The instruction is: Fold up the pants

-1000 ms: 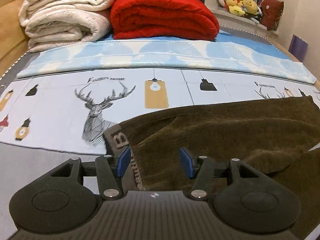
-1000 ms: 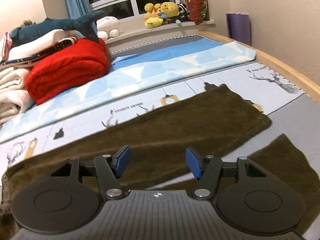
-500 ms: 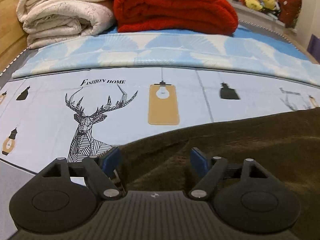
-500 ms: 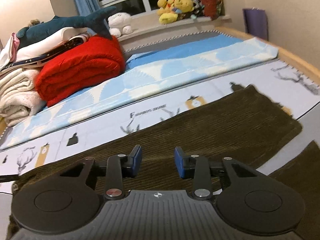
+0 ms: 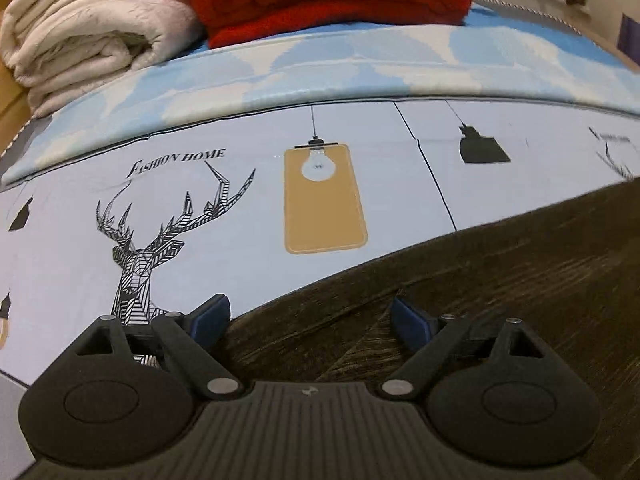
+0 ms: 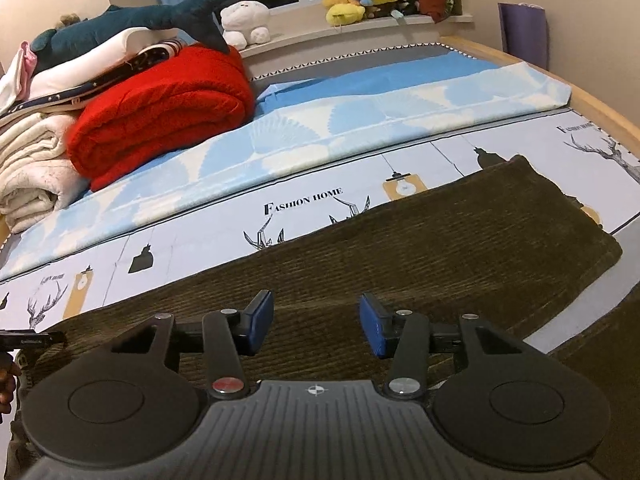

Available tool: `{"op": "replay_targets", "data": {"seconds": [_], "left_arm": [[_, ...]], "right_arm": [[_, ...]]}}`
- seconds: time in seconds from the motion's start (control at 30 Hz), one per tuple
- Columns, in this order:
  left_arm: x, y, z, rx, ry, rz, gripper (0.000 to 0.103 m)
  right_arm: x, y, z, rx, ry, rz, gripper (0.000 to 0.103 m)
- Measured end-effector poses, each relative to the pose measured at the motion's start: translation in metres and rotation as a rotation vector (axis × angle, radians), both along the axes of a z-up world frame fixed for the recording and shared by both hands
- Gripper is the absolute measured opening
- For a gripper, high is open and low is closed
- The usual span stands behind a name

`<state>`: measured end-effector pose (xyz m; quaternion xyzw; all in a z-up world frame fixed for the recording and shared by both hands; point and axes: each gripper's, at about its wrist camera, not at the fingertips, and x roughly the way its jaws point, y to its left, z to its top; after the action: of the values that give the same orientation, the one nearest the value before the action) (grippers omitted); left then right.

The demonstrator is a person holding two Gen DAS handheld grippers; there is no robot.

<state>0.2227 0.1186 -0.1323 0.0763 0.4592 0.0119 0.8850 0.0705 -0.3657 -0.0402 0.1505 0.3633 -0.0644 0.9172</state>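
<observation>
Pants (image 6: 460, 240) of dark brown corduroy lie spread flat across the printed bedsheet (image 5: 200, 248), near the front edge of the bed, with one leg running off toward the right and a second dark piece showing at the lower right of the right wrist view. The left gripper (image 5: 310, 316) hangs low over the far edge of the cloth; its jaws have just been opening and now stand wide, with corduroy under them but nothing pinched. The right gripper (image 6: 316, 322) hovers above the middle of the leg, and its jaws have just been opening a little to a middling gap, again with no cloth caught. This looks like the moment of lining up new pinch points for a fold. To do it well, each gripper should probably come down on an edge or seam rather than mid-panel, take the full thickness of fabric, and both should lift evenly so the corduroy carries over without dragging the sheet or wrinkling.
</observation>
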Motion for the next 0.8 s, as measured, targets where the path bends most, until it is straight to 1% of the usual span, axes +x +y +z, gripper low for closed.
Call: {"op": "replay_targets", "data": {"seconds": [0.1,0.17,0.23,0.3,0.33,0.5,0.6,0.7,0.77,0.8], "left_arm": [[0.0,0.002,-0.004,-0.009,0.007,-0.014,0.09],[-0.001,0.004,-0.004,-0.034,0.01,-0.038,0.075],[-0.002,0.004,-0.001,-0.079,0.01,-0.066,0.025],[-0.004,-0.002,0.003,-0.034,0.012,-0.088,0.02],[-0.006,-0.003,0.004,-0.031,0.01,-0.096,0.018],[-0.021,-0.009,0.016,0.0,-0.022,-0.132,0.014],[-0.037,-0.015,0.033,0.014,-0.052,-0.152,0.011],[-0.062,-0.027,0.061,0.034,-0.087,-0.182,0.011],[-0.081,-0.034,0.082,0.022,-0.101,-0.19,0.01],[-0.092,-0.038,0.094,0.006,-0.107,-0.194,0.01]], "right_arm": [[0.002,0.004,-0.001,-0.014,0.006,0.013,0.05],[0.002,0.006,-0.003,-0.021,0.013,0.02,0.05],[0.003,0.009,-0.003,-0.027,0.017,0.025,0.05],[0.004,0.01,-0.003,-0.037,0.018,0.027,0.05],[0.004,0.01,-0.004,-0.042,0.021,0.026,0.05],[0.002,0.006,-0.006,-0.05,0.03,0.002,0.05],[-0.001,0.003,-0.006,-0.046,0.034,-0.02,0.05],[-0.005,-0.002,-0.005,-0.038,0.033,-0.04,0.05],[-0.009,-0.004,-0.004,-0.03,0.034,-0.048,0.041],[-0.011,-0.004,-0.003,-0.03,0.029,-0.046,0.028]]}}
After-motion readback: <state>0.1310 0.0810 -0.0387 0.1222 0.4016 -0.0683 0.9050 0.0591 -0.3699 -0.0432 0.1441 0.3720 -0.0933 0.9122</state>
